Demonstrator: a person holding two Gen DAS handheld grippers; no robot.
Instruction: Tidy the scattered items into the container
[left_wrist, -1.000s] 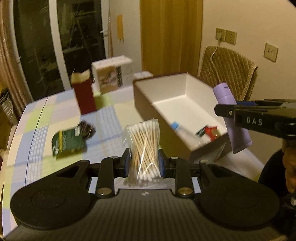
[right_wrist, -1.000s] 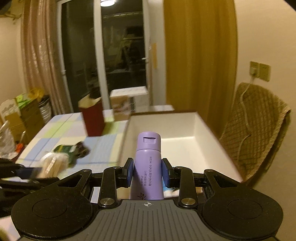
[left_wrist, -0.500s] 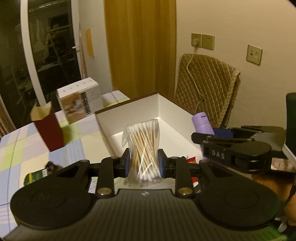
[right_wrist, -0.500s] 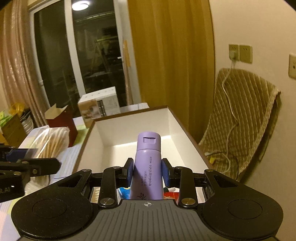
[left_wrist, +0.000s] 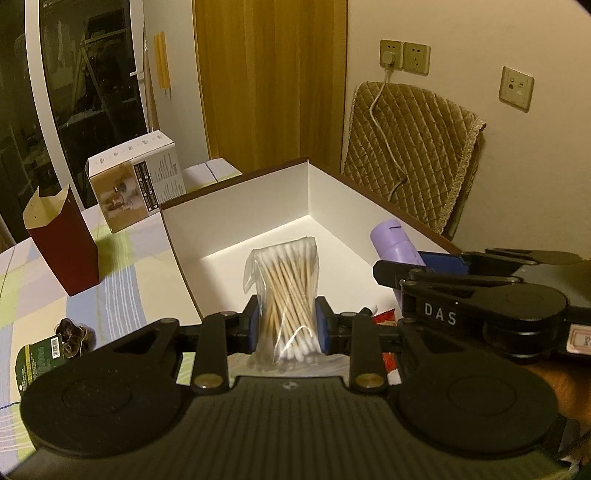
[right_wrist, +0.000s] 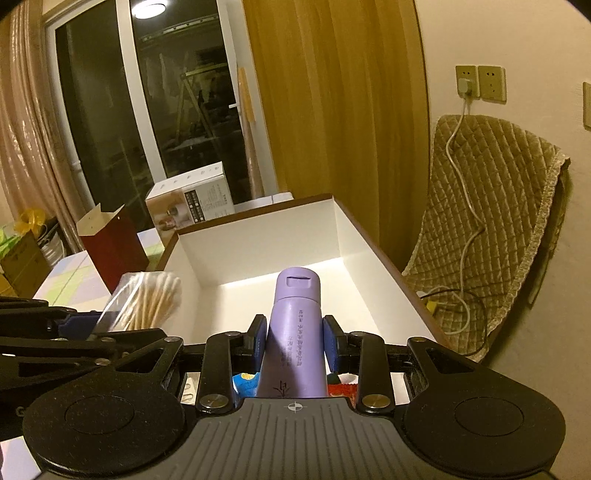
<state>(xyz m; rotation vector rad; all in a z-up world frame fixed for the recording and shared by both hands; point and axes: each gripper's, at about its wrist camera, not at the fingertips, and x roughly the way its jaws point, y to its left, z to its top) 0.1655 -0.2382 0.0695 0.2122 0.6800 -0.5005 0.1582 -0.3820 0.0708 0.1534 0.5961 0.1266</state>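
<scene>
While both tongs grip upright loads (caps up) — left tongs swabs, right tongs tube.

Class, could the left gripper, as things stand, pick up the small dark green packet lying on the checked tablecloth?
Probably not yet: the left gripper has its jaws shut on the clear bag of cotton swabs; the small dark green packet lies unobstructed.

Clear bag of cotton swabs stands upright, pinched between the left gripper pads over the open white box, while the lilac tube, cap forward, sits clamped in the right gripper beside it.
</scene>
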